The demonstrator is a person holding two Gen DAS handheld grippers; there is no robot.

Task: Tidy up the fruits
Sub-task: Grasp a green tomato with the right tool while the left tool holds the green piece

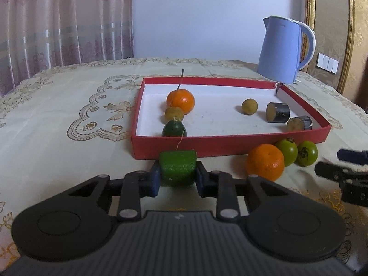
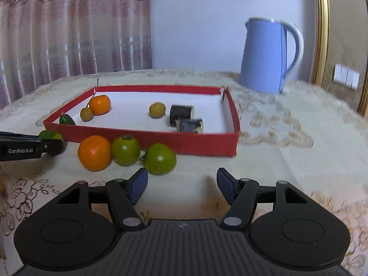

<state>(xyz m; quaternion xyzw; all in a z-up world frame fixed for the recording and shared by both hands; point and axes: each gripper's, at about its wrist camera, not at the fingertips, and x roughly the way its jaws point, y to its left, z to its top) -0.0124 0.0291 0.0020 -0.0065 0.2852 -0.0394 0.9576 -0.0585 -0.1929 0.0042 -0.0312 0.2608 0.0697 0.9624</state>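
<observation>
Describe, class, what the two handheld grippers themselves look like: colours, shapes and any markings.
Both are matt black. Each left gripper and right gripper has a ribbed grey-black body, two rounded lobes with circular discs, silver rivets on angular linkage bars, and dark blue pads on the fingers. The left one's side reads "GenRobot.AI" in white. No cables or sleeves show.

Left wrist view: I look low across the table (image 1: 69, 105), close behind the left gripper (image 1: 177, 172), facing the red tray (image 1: 230, 146) and blue kettle (image 1: 280, 53). Right wrist view: same heading, set further right, equally near. Shared: tray, kettle, the loose orange (image 2: 94, 153) and two green fruits (image 2: 126, 150); each view catches the other gripper.
</observation>
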